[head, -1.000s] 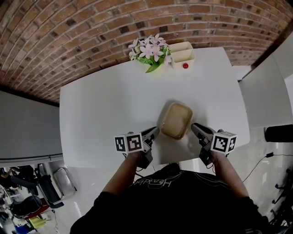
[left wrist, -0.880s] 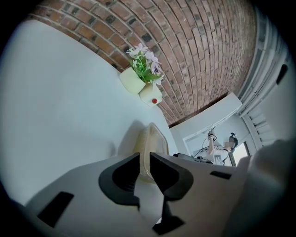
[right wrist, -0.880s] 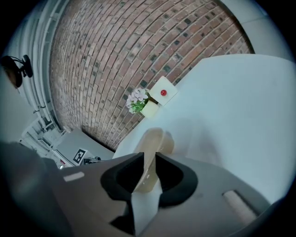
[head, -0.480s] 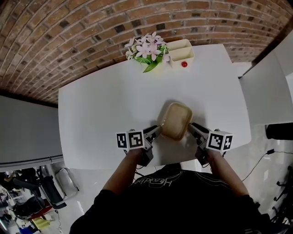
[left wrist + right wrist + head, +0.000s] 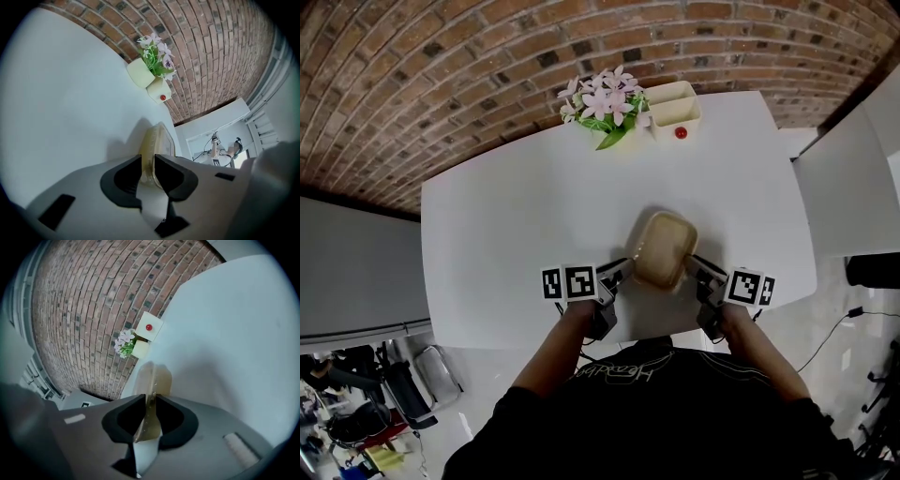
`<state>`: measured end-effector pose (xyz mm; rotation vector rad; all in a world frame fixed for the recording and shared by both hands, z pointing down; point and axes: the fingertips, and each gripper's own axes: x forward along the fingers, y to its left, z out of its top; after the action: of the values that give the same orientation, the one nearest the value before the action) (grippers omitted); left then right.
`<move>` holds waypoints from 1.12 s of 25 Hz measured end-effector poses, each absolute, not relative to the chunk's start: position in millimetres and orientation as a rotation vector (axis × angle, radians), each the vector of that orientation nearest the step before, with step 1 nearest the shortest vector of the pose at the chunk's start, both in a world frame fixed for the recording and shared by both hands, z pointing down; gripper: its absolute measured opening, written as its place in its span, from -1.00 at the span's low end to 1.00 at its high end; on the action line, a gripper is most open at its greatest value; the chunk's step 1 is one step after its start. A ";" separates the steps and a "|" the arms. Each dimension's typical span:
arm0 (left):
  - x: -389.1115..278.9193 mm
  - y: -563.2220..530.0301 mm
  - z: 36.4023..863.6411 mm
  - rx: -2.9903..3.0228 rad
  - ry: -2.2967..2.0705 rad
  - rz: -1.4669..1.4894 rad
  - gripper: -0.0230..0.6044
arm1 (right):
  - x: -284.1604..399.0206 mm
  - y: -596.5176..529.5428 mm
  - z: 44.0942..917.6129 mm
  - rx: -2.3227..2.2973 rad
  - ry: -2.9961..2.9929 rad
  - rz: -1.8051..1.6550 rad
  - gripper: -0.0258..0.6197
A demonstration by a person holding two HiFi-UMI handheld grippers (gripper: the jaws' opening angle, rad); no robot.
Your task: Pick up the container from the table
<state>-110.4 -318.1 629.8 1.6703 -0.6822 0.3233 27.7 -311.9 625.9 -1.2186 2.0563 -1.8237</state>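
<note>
A tan, see-through plastic container sits on the white table near its front edge. My left gripper is at its near-left corner. In the left gripper view the container's rim runs between the jaws of that gripper, which are clamped on it. My right gripper is at the near-right corner. In the right gripper view the thin rim stands edge-on between the jaws of that gripper; they are closing and touch it on both sides.
Pink flowers in a pot and a cream box with a red ball stand at the table's far edge by the brick wall. The table's front edge lies just under both hands.
Both grippers have come in towards the container, from beside its near corners onto its rim. The right gripper has rolled a little and sunk slightly.
</note>
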 end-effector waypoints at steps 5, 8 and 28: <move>-112.4 -322.2 625.8 1.677 -0.713 0.298 -0.72 | 23.5 -313.6 622.9 -1.244 2.096 -1.806 -0.74; -111.9 -318.0 622.5 1.686 -0.710 0.296 -0.72 | 23.7 -310.9 620.1 -1.256 2.103 -1.797 -0.76; -117.2 -242.8 561.0 1.819 -0.749 0.211 -0.72 | 18.4 -241.3 553.2 -1.181 2.220 -1.563 -0.78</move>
<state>-117.2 -242.8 561.0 1.8192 -0.7495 0.2111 18.4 -241.3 553.2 -1.1811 2.2199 -1.5633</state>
